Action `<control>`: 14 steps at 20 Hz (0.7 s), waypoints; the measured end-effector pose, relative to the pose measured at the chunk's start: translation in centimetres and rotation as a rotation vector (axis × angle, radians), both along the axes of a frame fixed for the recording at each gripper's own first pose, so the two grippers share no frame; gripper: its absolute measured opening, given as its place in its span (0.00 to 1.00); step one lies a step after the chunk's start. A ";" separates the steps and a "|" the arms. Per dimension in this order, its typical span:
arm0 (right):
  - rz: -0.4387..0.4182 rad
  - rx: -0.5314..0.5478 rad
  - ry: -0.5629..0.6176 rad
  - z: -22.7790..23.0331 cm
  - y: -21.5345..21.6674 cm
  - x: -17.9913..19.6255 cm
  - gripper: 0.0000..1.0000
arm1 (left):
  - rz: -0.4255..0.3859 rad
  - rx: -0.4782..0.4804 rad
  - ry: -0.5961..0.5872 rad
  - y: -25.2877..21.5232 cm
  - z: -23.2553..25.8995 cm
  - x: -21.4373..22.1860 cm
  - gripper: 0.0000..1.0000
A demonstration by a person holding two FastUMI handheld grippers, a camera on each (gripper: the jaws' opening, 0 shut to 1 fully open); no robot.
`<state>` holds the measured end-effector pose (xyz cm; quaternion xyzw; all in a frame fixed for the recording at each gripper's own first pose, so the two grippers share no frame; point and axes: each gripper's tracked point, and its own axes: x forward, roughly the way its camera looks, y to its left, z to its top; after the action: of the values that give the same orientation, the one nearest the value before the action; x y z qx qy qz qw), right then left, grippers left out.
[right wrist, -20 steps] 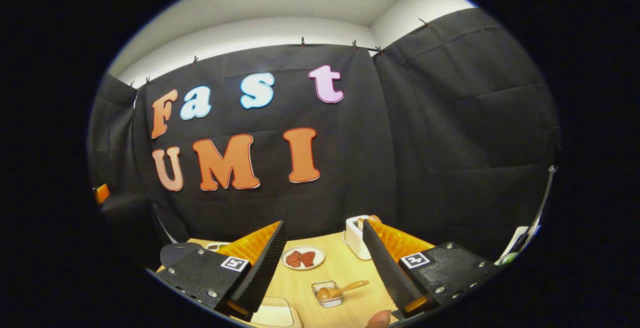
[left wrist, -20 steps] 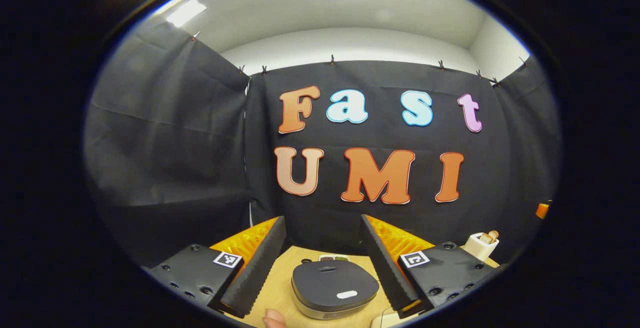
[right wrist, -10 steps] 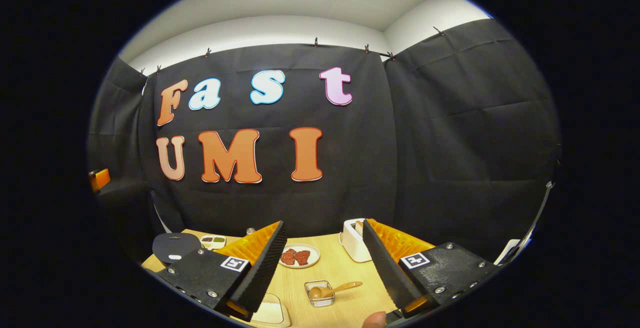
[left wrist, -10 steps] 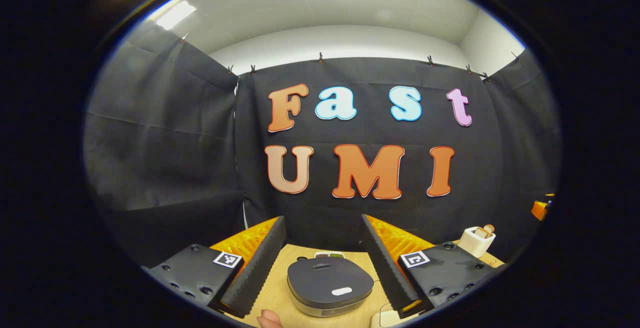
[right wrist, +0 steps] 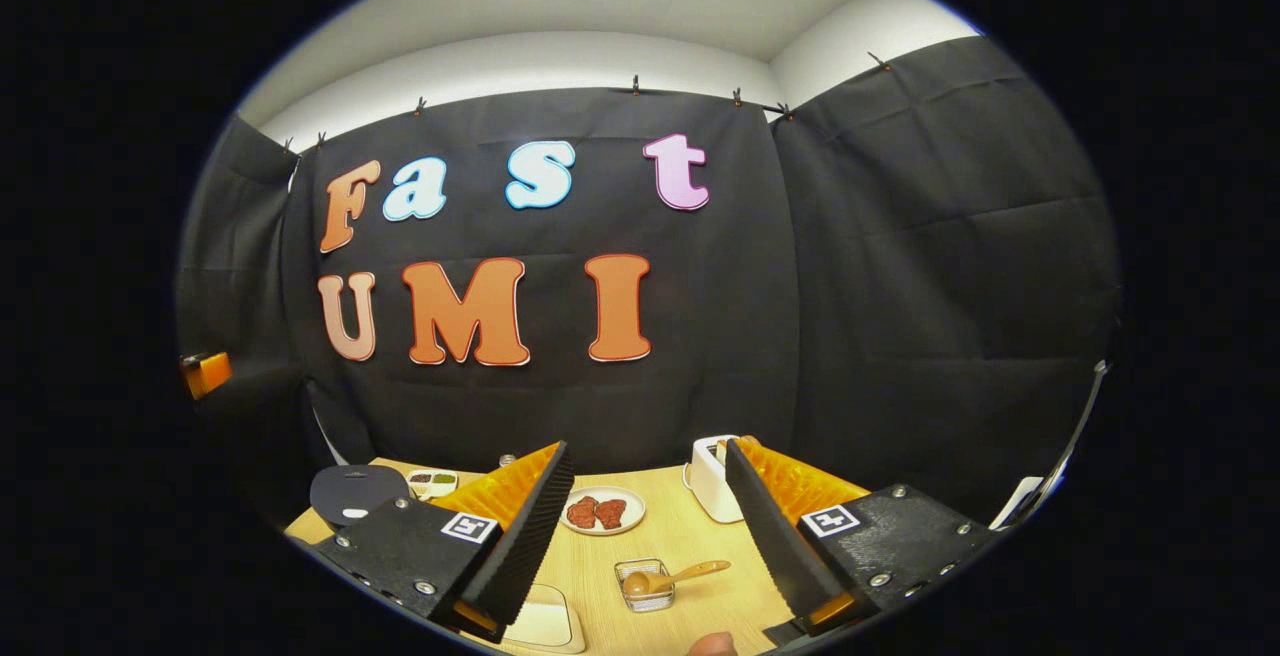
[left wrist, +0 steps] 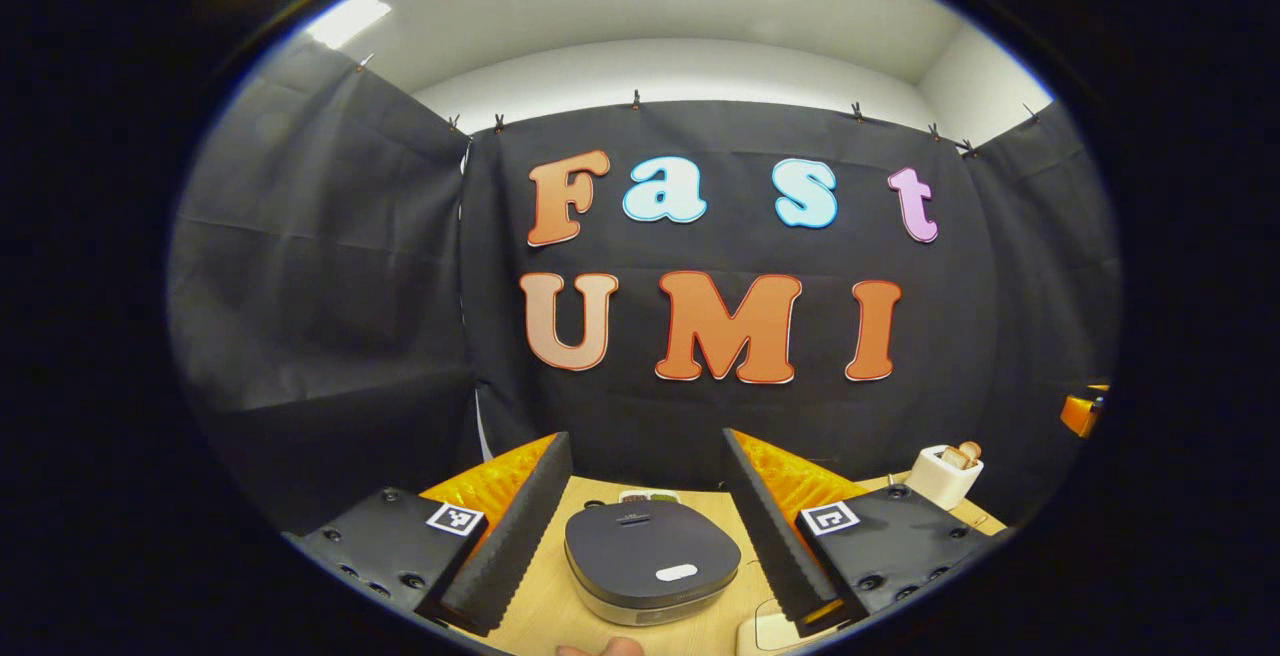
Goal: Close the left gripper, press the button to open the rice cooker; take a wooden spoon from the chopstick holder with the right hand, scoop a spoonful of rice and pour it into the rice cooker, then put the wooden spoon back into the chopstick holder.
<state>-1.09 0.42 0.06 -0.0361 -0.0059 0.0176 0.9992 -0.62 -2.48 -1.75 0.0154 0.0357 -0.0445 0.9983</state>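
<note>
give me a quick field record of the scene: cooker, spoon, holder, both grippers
cooker: rice cooker, lid shut, on the table, ahead between the left fingers
button: pale oval on the lid, untouched
spoon: wooden spoon lying in a small clear container
holder: white holder at the back right
left hand-held gripper: open, holding nothing
right hand-held gripper: open, holding nothing
plate: plate with red food
</note>
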 end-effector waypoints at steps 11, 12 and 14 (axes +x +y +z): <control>0.008 -0.018 0.012 -0.5 0.2 0.6 0.95 | -0.015 0.019 0.029 0.1 -0.5 0.6 0.36; 0.005 -0.019 0.016 -0.5 0.2 0.6 0.95 | -0.049 0.006 0.056 -0.8 -1.2 0.7 0.26; 0.004 -0.020 0.018 -0.6 0.3 0.7 0.95 | -0.041 -0.018 0.087 -0.4 -2.3 0.8 0.15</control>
<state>-0.39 0.68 -0.58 -0.0458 0.0033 0.0198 0.9987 0.14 -2.87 -4.00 0.0051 0.0785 -0.0657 0.9947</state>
